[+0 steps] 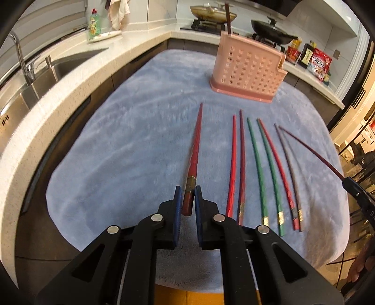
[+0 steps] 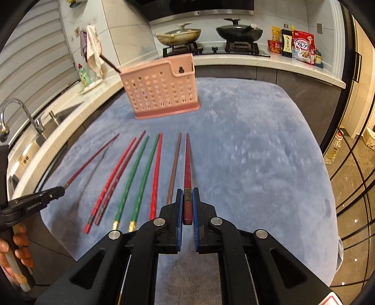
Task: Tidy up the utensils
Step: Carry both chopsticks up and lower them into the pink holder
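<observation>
My left gripper is shut on the thick end of a dark red chopstick, held above the blue cloth; it also shows at the left edge of the right wrist view. My right gripper is shut on another dark red chopstick, also seen at the right edge of the left wrist view. Several red, green and brown chopsticks lie side by side on the cloth. A pink perforated utensil holder stands at the far end with one dark chopstick inside.
The blue fleece cloth covers the table. A sink with faucet and a counter run along the left. A stove with two pans and food packets stand at the back.
</observation>
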